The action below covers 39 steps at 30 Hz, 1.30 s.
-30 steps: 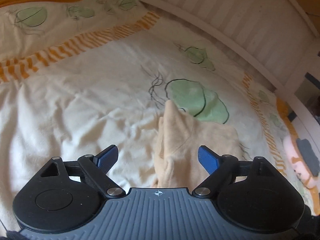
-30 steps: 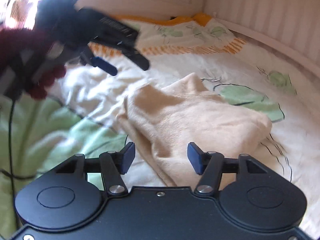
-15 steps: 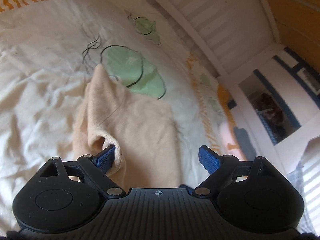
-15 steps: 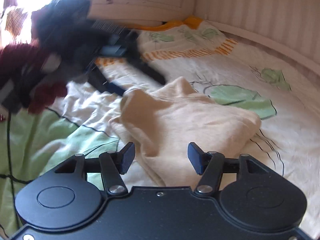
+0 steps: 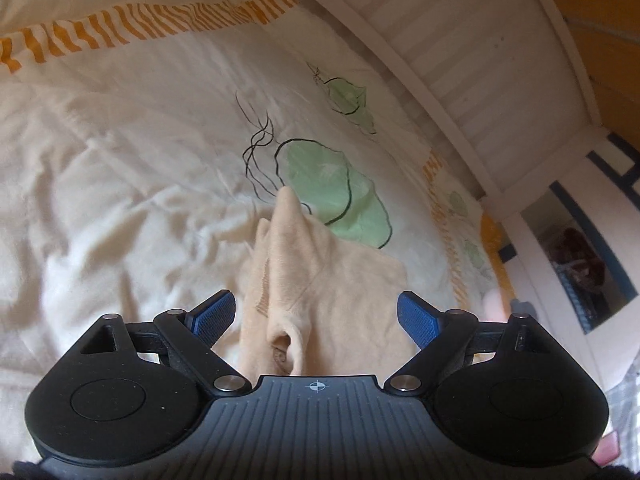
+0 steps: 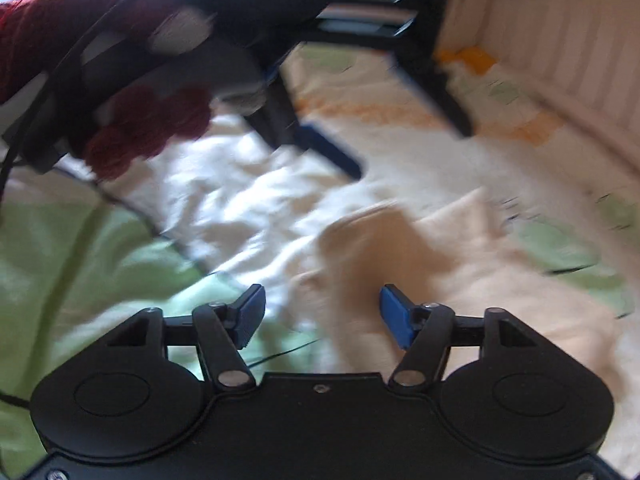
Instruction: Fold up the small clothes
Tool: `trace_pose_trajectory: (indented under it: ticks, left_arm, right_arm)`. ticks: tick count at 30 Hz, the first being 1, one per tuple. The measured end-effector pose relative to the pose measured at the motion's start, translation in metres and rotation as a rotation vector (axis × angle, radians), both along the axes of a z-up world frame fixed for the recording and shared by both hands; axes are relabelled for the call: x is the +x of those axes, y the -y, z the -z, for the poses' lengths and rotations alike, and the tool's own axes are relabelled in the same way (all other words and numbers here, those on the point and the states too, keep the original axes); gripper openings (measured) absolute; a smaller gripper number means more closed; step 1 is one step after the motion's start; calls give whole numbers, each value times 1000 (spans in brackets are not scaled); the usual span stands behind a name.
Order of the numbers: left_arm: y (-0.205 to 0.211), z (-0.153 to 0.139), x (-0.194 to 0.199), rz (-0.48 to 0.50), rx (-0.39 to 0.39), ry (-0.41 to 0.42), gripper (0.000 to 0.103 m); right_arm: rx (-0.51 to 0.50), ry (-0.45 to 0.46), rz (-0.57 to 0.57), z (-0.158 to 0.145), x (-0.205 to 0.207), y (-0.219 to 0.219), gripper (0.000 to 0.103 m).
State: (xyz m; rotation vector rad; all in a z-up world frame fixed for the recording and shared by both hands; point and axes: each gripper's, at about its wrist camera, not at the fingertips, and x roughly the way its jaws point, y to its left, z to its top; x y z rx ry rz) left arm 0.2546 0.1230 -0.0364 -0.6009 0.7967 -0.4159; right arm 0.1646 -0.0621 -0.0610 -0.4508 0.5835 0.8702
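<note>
Both grippers stand with jaws wide apart and nothing between the pads.

Left wrist view: the left gripper (image 5: 316, 316) hangs above the bed, its two blue pads (image 5: 212, 314) spread well apart and touching no cloth. One garment (image 5: 320, 292), a small peach-coloured piece, lies on the duvet (image 5: 120, 168) straight ahead and below the gap between the pads. It is partly folded: a pointed corner sticks up at its far end, and a rolled opening shows at its near end, close to the gripper body. The far corner overlaps a large green leaf print (image 5: 328, 184); a second, smaller leaf sits further off. One orange-striped band (image 5: 160, 24) crosses the bedding at the top. A white slatted bed wall (image 5: 440, 32) curves along the right. A small crosshair mark is on the gripper body; no writing can be read.

Right wrist view, strongly blurred: the right gripper (image 6: 322, 312) is likewise open wide, empty, above the near edge of the garment (image 6: 460, 272). The left gripper (image 6: 384, 92) shows at top, open, held by a hand in a dark red glove (image 6: 148, 128), above the duvet (image 6: 240, 208) and apart from the garment. A green patch covers the lower left.
</note>
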Motion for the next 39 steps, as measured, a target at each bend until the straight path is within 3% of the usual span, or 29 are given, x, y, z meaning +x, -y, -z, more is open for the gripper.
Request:
trace_pose_trajectory:
  ticks: [1, 4, 7, 11, 16, 19, 22, 30, 31, 33, 34, 35, 36, 37, 39]
  left_arm:
    - [4, 0, 1, 17, 29, 2, 88]
    - [20, 5, 6, 78, 115, -16, 88]
    - [28, 23, 10, 83, 203, -83, 88]
    - [28, 41, 12, 111, 171, -156, 88]
    - [39, 43, 13, 159, 176, -141, 90]
    - [44, 47, 16, 175, 146, -145, 93]
    - [48, 50, 20, 174, 125, -154, 96]
    - [54, 56, 26, 187, 71, -153, 98]
    - [55, 56, 27, 189, 72, -157, 94]
    - [58, 54, 27, 193, 107, -157, 74]
    - [59, 53, 26, 191, 119, -157, 54]
    - [58, 54, 26, 193, 108, -162, 41]
    - [56, 56, 26, 195, 83, -172, 36]
    - [56, 56, 26, 196, 58, -178, 30]
    - [57, 54, 22, 196, 61, -177, 28]
  right_arm:
    - [-3, -59, -32, 6, 2, -3, 73]
    - [40, -82, -39, 5, -4, 5, 72]
    - [146, -132, 9, -9, -8, 30, 72]
    - [245, -160, 129, -25, -8, 77, 73]
    - [415, -237, 367, -32, 20, 144, 86]
    - [503, -270, 495, -28, 45, 172, 87]
    - [582, -342, 542, -18, 73, 189, 97]
    - [728, -543, 587, 33, 132, 195, 99]
    - [748, -548, 579, 36, 135, 194, 99]
    - [784, -566, 563, 37, 138, 194, 99]
    - [794, -578, 554, 37, 141, 192, 95]
    - [801, -584, 550, 38, 142, 191, 88]
    - [797, -594, 556, 39, 144, 191, 63]
    - [780, -608, 574, 42, 146, 190, 50]
    - [767, -612, 586, 43, 145, 191, 49]
